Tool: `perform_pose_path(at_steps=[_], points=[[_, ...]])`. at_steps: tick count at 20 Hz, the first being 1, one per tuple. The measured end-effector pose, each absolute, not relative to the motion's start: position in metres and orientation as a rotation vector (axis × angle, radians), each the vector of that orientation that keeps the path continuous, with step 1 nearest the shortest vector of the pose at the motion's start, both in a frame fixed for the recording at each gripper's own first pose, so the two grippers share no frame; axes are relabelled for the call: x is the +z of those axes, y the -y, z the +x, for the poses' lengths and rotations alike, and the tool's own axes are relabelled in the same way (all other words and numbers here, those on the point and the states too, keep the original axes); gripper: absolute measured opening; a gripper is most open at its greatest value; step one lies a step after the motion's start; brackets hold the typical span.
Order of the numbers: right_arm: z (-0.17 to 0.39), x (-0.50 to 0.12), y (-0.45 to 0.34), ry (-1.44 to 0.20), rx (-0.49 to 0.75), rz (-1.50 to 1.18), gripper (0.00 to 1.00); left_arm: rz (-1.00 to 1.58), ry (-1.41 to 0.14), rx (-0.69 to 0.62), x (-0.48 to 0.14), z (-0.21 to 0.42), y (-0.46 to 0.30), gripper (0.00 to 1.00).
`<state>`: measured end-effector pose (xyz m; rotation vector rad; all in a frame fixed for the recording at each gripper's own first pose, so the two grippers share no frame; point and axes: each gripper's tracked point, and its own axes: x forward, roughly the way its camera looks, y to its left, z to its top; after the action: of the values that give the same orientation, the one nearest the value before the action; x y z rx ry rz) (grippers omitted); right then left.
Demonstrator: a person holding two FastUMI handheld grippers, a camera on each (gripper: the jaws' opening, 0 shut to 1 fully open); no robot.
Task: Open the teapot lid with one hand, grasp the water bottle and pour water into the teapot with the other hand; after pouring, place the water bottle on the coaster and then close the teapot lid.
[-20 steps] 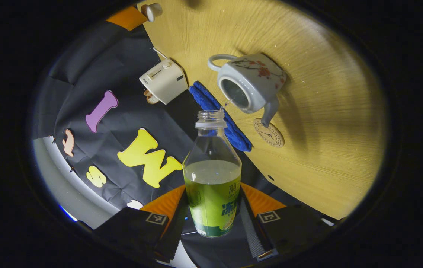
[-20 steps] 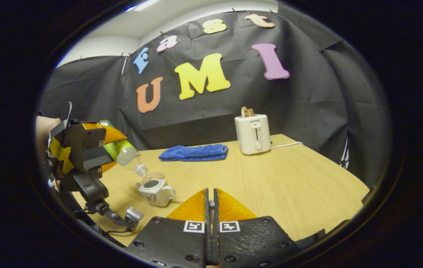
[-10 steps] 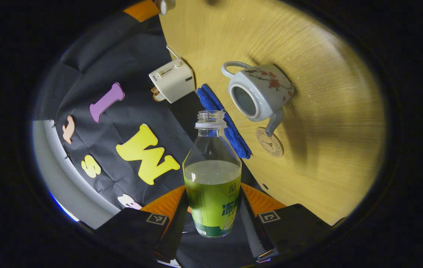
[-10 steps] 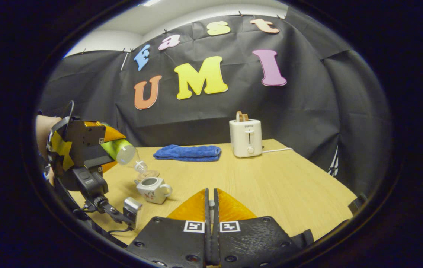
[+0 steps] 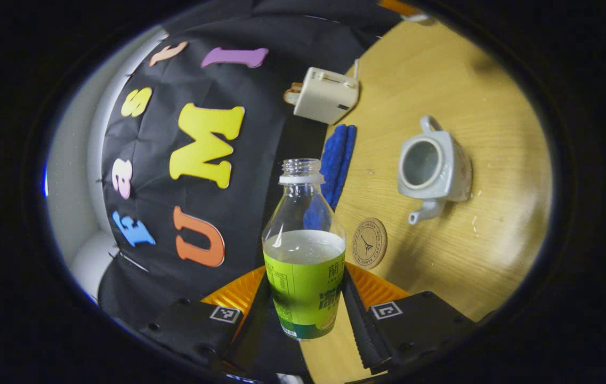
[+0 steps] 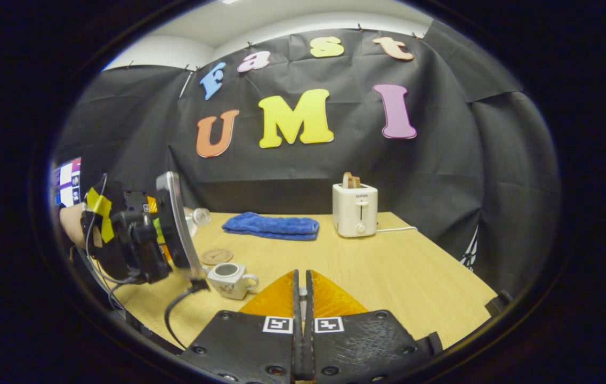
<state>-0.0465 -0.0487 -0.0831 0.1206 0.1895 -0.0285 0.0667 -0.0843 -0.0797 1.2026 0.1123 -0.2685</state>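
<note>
My left gripper (image 5: pixel 305 290) is shut on a clear water bottle (image 5: pixel 304 250) with a green label, about half full and uncapped. It is held off the table, left of the teapot. The white flowered teapot (image 5: pixel 433 168) stands lidless on the wooden table, with the round coaster (image 5: pixel 369 242) near its spout. In the right gripper view, the teapot (image 6: pixel 231 278) and coaster (image 6: pixel 216 256) sit at the left, beside the left gripper (image 6: pixel 137 240) and the bottle's neck (image 6: pixel 196 216). My right gripper (image 6: pixel 303 341) is shut high above the table. A pale lid (image 5: pixel 419 18) shows against it at the top edge.
A folded blue towel (image 6: pixel 271 225) lies at the back of the table (image 6: pixel 388 266), with a white toaster (image 6: pixel 355 209) to its right, its cord trailing off. A hand holds the left gripper. The table's right half is bare wood.
The bottle has swung back from its tipped pouring pose toward upright, and the stream into the teapot has stopped. The left gripper has drawn away from the teapot. The right gripper has drifted slightly.
</note>
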Motion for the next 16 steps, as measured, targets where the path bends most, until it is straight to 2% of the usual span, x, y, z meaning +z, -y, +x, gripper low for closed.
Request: perform_pose_path(at_steps=[6, 13, 16], points=[[-0.033, -0.094, 0.045, -0.221, -0.018, 0.125, 0.00, 0.736, -0.078, -0.242, -0.054, 0.093, 0.090, 0.74], [-0.026, -0.098, 0.044, -0.235, -0.012, 0.105, 0.00, 0.141, -0.113, -0.383, -0.062, 0.109, 0.112, 0.75], [-0.027, -0.104, 0.046, -0.257, -0.012, 0.102, 0.00, -0.020, -0.112, -0.392, -0.074, 0.126, 0.114, 0.75]])
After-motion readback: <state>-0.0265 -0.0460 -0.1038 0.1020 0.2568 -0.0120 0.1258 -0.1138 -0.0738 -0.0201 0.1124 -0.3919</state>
